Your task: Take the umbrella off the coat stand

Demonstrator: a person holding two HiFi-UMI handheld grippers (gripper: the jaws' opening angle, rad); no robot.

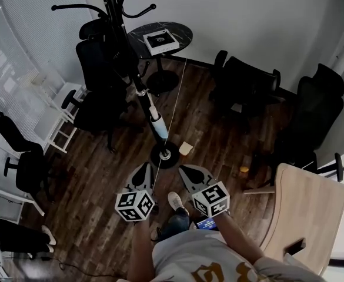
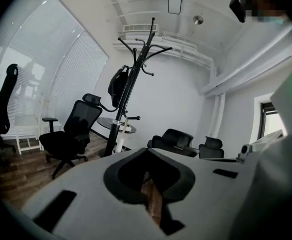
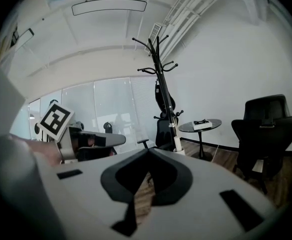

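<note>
The left hand-held gripper (image 1: 143,172) and right hand-held gripper (image 1: 189,174), both pressed together and empty, point toward the coat stand (image 1: 114,22) straight ahead, where the umbrella (image 1: 157,124) hangs lengthwise down the pole, about equally near each.

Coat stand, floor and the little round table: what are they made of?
Coat stand: probably black-painted metal, going by its thin smooth pole and curved hooks, though I can't be sure.
Floor: dark wood boards or wood-look laminate; grain and plank seams show.
Round table: its dark, slightly shiny top has pale veins, like marble or a marble print.
</note>
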